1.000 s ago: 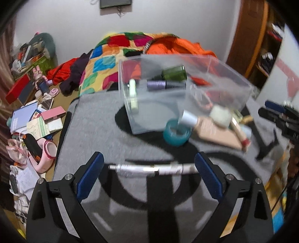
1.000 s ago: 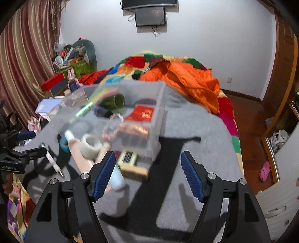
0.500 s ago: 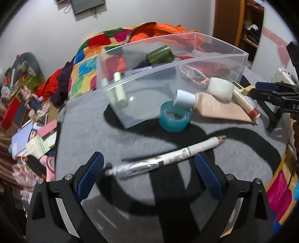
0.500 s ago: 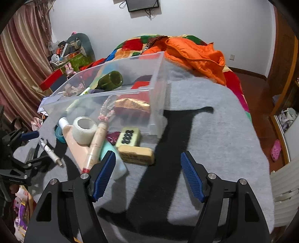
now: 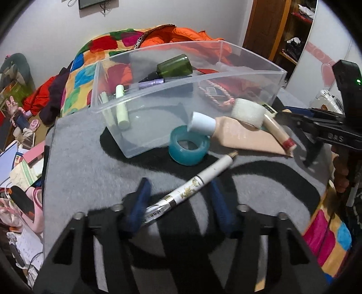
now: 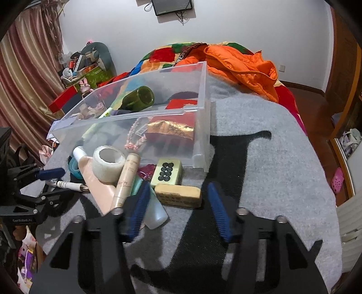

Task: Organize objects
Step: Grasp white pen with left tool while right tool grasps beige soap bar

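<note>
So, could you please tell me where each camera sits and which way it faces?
Left wrist: on the left gripper, looking over the pen to the bin; the right gripper shows at the right edge.
Right wrist: on the right gripper, facing the eraser and bin; the left gripper shows at far left.
Shared: bin, pen, green bottle.

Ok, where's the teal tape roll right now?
In the left wrist view the teal tape roll lies on the grey mat, against the clear bin, under the tube's white cap, just beyond the pen.

Orange jacket [image 6: 239, 65] on patchwork quilt [image 5: 95, 56]; wall TV [image 6: 173, 6].
</note>
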Available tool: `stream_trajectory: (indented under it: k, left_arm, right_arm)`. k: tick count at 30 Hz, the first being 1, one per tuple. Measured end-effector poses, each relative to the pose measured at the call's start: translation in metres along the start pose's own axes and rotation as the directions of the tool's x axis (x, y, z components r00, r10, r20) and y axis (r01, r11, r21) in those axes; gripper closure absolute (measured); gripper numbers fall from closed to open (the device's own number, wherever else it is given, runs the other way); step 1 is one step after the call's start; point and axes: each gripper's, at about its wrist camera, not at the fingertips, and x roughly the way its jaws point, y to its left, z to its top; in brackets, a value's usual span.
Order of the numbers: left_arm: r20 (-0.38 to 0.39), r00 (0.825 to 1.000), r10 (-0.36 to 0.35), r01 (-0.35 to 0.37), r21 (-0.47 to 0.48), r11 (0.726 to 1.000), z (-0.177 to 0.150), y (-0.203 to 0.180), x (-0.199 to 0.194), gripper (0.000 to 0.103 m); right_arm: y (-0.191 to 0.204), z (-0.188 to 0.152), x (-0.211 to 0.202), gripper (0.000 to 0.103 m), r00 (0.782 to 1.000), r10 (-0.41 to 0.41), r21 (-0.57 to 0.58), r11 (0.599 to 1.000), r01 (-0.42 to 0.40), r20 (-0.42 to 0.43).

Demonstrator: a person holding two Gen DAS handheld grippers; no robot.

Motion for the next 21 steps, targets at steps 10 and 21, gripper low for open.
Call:
stream_trajectory:
  k: [10, 21]
  left_arm:
    - [-0.021, 0.999, -0.036, 0.035, -0.076, 0.996, -0.016, -0.015, -0.021, 0.091]
    - [0.028, 0.999, 0.022, -0.021, -0.035, 0.999, -0.009, -0.026, -0.004, 0.090]
  right_arm:
    - [-0.004, -0.004, -0.012, 0.065, 1.000, -0.006, 0.017, 1.000, 0.006, 0.023]
    - [0.001, -0.004, -0.029, 0.065, 0.999, 0.006, 0.011, 1.000, -0.007, 0.052]
